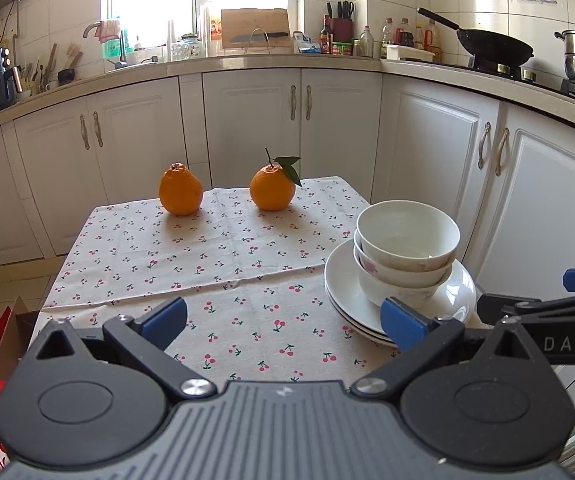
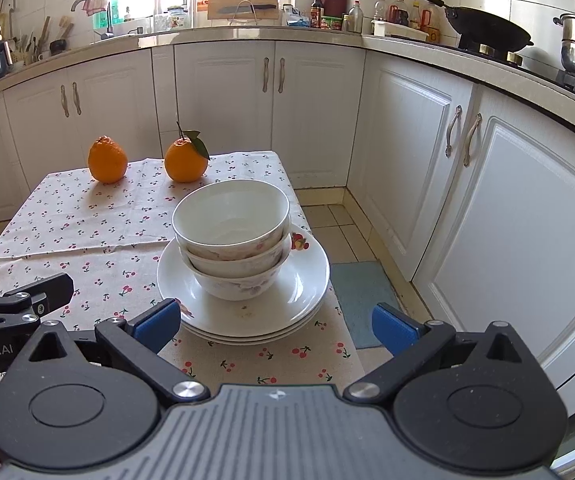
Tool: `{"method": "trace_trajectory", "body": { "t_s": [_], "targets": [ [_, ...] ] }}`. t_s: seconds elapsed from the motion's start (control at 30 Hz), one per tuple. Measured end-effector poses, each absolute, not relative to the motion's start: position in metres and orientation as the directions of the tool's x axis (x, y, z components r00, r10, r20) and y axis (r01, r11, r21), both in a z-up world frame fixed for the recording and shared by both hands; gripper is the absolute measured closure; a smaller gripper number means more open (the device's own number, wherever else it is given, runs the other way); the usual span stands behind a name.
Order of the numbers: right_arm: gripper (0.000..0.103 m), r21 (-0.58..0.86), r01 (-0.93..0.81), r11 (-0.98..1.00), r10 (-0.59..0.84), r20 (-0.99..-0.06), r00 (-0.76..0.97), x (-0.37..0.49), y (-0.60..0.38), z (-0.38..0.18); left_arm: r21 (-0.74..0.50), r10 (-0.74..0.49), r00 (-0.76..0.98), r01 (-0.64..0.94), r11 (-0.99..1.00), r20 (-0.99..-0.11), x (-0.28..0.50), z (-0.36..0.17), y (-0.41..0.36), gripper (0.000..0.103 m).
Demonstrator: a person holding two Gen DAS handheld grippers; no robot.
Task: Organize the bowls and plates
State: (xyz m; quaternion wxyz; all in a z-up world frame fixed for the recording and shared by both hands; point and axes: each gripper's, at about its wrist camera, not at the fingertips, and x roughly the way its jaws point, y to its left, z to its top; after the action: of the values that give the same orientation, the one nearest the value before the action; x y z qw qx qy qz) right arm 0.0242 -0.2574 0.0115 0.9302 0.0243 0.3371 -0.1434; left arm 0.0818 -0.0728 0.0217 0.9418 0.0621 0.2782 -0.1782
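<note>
White kitchen cabinets (image 2: pixel 319 112) and a tiled wall form the background; in front of them stands a tabletop (image 1: pixel 191 276) covered by a cherry-print cloth.

Task objects: three nested bowls (image 2: pixel 233 236) stand upright, mouths facing up, on a stack of plates (image 2: pixel 307 292) that lie flat. The common axis of bowls (image 1: pixel 407 248) and plates (image 1: pixel 343 292) is vertical. The pile sits near the tabletop's right edge.

Left gripper (image 1: pixel 283 322): jaws released and wide apart, nothing between them. The pile lies ahead and to the right of its jaws; the right blue fingertip (image 1: pixel 401 322) overlaps the near plate rim in this view, and whether it touches cannot be told.

Right gripper (image 2: pixel 275 326): jaws likewise spread and empty. The pile lies directly ahead, between the lines of the two fingertips (image 2: pixel 157 322), with the near plate rim just beyond them.

Other objects: a bumpy-topped orange (image 1: pixel 180 189) and a leafy-stemmed orange (image 1: pixel 272 187) stand at the far end of the tabletop, well ahead of both pairs of jaws and well apart from the pile. Each gripper is visible at the edge of the other's view, side by side and apart.
</note>
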Motion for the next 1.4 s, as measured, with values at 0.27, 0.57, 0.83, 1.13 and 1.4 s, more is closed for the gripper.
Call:
{"method": "trace_trajectory", "body": {
  "t_s": [0.27,0.57,0.83,1.13,1.4],
  "targets": [
    [0.000,-0.062,0.290,0.955,-0.263,-0.628,0.732,0.0246,-0.2561,0.0118,0.017,-0.300,0.783,0.368,0.930,-0.545,0.0822,0.0225,-0.0731,0.001],
    [0.000,-0.070,0.293,0.953,-0.271,-0.624,0.733,0.0254,-0.2548,0.0121,0.015,-0.298,0.783,0.365,0.931,-0.546,0.0819,0.0237,-0.0728,0.001],
    [0.000,-0.073,0.297,0.952,-0.276,-0.621,0.734,0.0251,-0.2545,0.0123,0.011,-0.300,0.783,0.364,0.931,-0.545,0.0828,0.0234,-0.0730,0.001],
    [0.000,-0.078,0.297,0.952,-0.279,-0.621,0.733,0.0250,-0.2542,0.0118,0.010,-0.297,0.783,0.361,0.933,-0.547,0.0838,0.0219,-0.0723,0.001],
    [0.000,-0.083,0.299,0.951,-0.284,-0.619,0.732,0.0258,-0.2541,0.0115,0.009,-0.298,0.783,0.361,0.933,-0.546,0.0837,0.0219,-0.0725,0.001]
  ]
}}
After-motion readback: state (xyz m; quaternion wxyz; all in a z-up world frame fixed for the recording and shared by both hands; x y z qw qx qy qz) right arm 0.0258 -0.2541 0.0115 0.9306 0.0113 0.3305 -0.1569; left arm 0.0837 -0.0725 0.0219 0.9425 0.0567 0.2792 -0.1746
